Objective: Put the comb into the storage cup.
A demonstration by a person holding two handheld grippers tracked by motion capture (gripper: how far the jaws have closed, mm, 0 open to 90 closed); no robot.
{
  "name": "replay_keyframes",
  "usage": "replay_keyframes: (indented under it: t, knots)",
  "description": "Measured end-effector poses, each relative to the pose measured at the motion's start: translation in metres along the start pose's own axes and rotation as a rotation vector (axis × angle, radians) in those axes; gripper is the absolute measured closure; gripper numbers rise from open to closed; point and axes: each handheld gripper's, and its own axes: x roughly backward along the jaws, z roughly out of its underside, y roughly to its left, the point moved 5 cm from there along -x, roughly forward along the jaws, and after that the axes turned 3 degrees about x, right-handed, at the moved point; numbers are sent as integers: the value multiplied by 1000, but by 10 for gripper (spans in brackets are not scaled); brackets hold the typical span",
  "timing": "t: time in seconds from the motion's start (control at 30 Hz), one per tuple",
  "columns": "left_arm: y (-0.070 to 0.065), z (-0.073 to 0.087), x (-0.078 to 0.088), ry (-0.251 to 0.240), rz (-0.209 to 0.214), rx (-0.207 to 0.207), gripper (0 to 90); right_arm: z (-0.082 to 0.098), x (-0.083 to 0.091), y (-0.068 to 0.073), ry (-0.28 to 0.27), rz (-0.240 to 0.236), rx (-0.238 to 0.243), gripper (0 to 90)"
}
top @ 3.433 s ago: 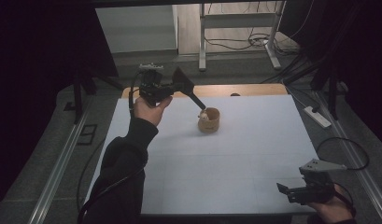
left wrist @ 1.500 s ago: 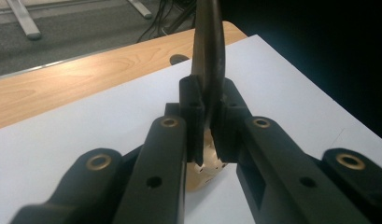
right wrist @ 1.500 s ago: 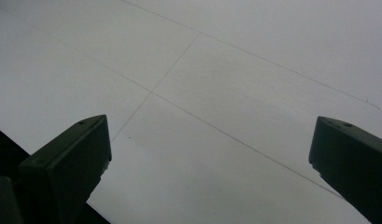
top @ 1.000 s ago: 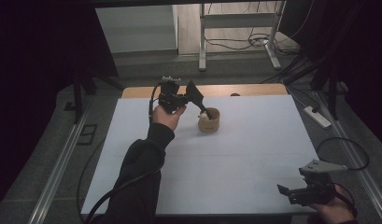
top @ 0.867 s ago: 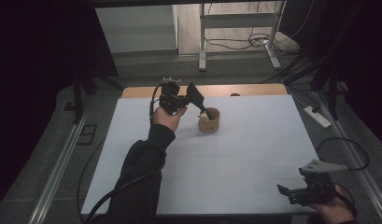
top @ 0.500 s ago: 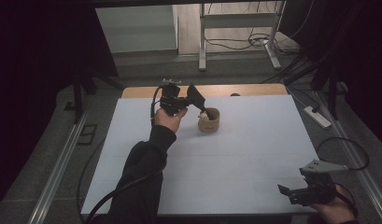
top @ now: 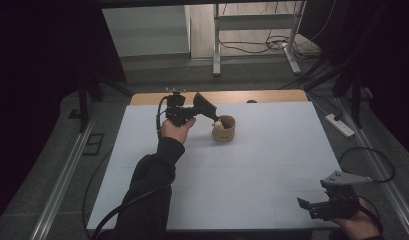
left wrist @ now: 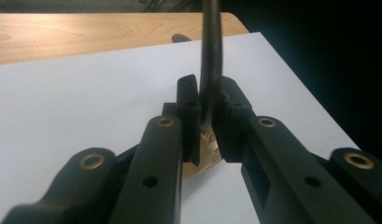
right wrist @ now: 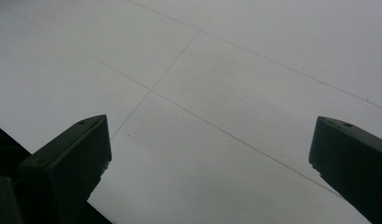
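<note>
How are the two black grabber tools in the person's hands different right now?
The left gripper is raised at the far side of the white table, over the small tan wooden cup; the right gripper sits low at the near edge. The left one's jaws are nearly shut on a thin dark rod; the right one's jaws stand wide apart with nothing between them. Both are black, two-jawed and hand-held.

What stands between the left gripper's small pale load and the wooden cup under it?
Nothing visible. The left gripper holds the small pale thing right at the wooden cup's open mouth, on the white table.
</note>
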Motion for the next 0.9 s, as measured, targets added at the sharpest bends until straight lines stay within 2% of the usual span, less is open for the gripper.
replay_keyframes:
  t: [0.27,0.33,0.53,0.9]
  knots:
    - [1,-1,3,-28,-29,-12,695,0,0,0,-1,2,0,0]
    - [1,-2,4,-35,-34,-20,639,0,0,0,1,1,0,0]
    - [-3,-2,6,-41,-94,-97,527,0,0,0,2,1,3,0]
    - [-5,-5,17,-84,-167,-164,309,0,0,-1,1,6,-4,0]
